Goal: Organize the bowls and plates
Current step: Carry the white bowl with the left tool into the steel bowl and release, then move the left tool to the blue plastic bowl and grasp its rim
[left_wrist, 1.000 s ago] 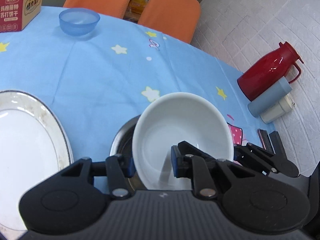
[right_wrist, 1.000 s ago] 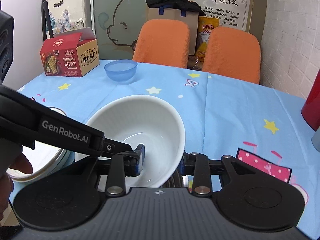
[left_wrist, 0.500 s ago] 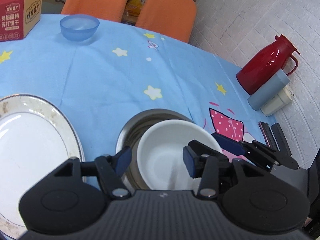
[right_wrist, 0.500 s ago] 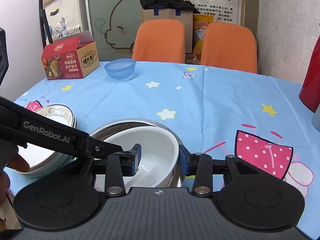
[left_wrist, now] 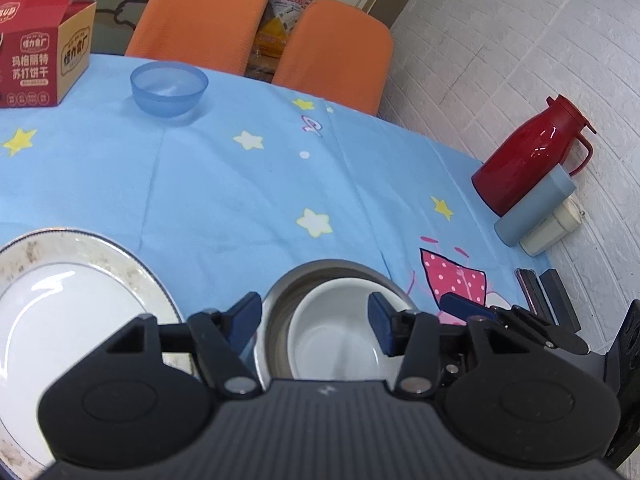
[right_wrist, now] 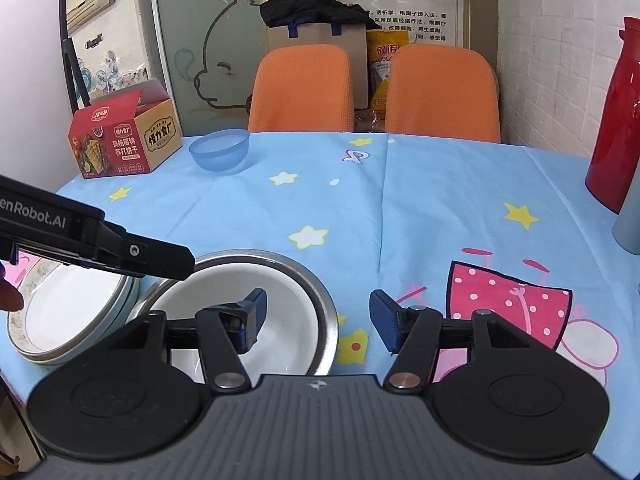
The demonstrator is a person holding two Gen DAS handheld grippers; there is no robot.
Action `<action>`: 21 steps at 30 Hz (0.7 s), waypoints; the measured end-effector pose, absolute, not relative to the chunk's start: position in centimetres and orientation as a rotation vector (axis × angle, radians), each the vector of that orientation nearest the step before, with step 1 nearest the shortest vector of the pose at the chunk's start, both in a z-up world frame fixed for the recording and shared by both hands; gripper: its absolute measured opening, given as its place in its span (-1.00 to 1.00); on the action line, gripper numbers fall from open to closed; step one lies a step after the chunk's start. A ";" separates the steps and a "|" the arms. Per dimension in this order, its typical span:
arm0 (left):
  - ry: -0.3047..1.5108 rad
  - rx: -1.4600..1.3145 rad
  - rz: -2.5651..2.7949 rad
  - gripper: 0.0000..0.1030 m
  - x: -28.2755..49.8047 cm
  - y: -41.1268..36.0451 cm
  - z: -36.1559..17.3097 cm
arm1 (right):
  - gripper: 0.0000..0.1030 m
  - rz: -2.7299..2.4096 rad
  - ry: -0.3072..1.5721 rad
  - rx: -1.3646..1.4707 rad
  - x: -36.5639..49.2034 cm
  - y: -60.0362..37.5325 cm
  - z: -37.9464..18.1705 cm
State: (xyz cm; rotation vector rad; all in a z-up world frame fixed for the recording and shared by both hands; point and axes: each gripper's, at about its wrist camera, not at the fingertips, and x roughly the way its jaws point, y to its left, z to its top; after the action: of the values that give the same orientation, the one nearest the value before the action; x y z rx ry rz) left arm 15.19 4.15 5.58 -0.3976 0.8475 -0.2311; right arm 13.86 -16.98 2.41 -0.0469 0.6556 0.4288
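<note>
A white bowl sits nested inside a steel bowl on the blue tablecloth; both also show in the right wrist view, white bowl inside steel bowl. My left gripper is open and empty just above them. My right gripper is open and empty, its left finger over the white bowl. A white plate with a patterned rim lies to the left, and shows as a short stack in the right wrist view. A blue plastic bowl stands far back.
A red cracker box stands at the back left. A red thermos, a grey-blue cup and a cream cup stand at the right by the wall. Two orange chairs stand behind the table.
Both grippers lowered the white bowl into the steel bowl, opened and let go of it, then pulled back a little.
</note>
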 end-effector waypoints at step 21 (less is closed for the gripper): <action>0.772 -0.409 -0.035 0.14 20.3 16.5 6.9 | 1.00 0.554 0.652 -0.059 19.3 -12.0 5.9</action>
State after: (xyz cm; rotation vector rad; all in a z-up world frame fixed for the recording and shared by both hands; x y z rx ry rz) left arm 20.29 16.54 6.88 -0.4091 0.7723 -0.0348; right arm 19.35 -11.99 5.89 -0.0590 0.6517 0.5537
